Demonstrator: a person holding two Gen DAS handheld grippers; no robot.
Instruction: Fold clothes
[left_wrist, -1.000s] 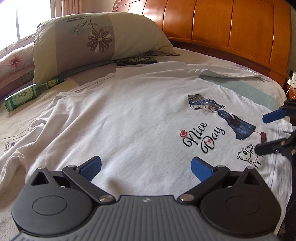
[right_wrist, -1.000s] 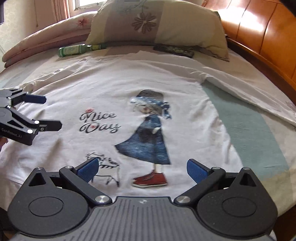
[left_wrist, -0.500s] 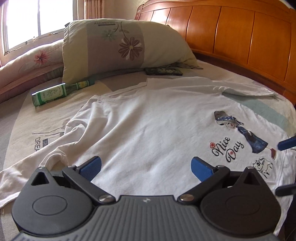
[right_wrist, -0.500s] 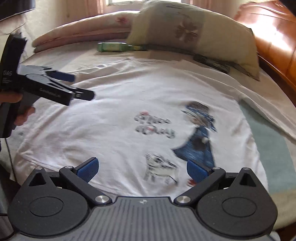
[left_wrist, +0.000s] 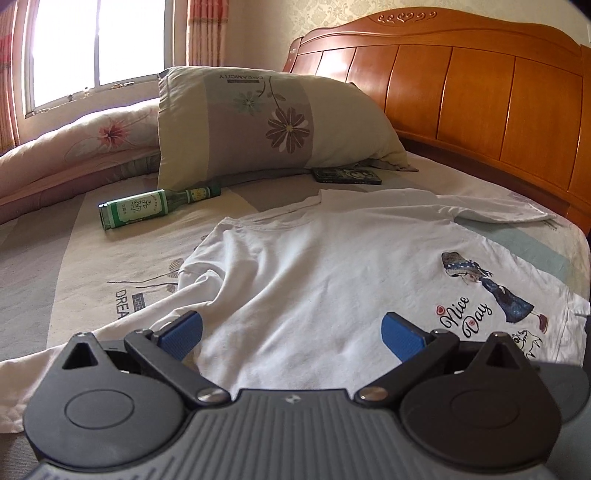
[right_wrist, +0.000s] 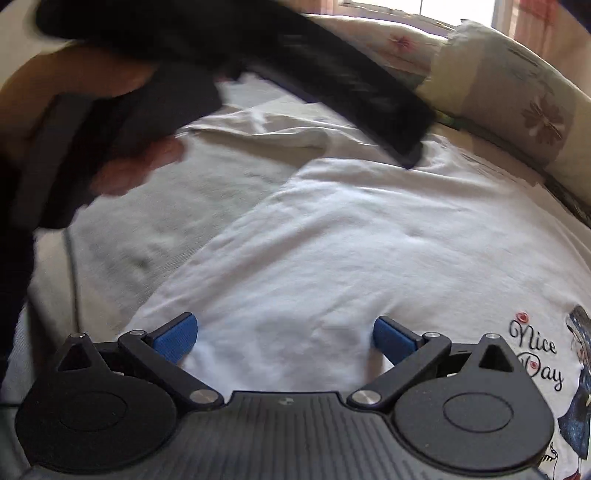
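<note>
On a bed (left_wrist: 74, 251) backed by a wooden headboard (left_wrist: 480, 96), a white T-shirt (left_wrist: 314, 280) is lying print side up, its collar toward the pillow (left_wrist: 258, 122) and its hem toward the near edge, so its long axis is running from the grippers up to the pillow. The left gripper (left_wrist: 291, 334) is hovering low over the shirt's left side, jaws spread wide and holding nothing, beside a rumpled sleeve (left_wrist: 110, 332) trailing off to the left. The right gripper (right_wrist: 284, 338) is hanging over plain white fabric left of the "Nice Day" print (right_wrist: 535, 358), its jaws likewise apart and empty; the person's hand (right_wrist: 74, 110), blurred, is gripping the other tool across the top of that view. The step at hand appears to be taking hold of the left side for a first lengthwise fold. Doing it well likely means pinching shoulder and hem on one line parallel to the long axis, and gathering the loose sleeve first. A green bottle (left_wrist: 155, 206) is lying near the pillow, well clear of the shirt.
</note>
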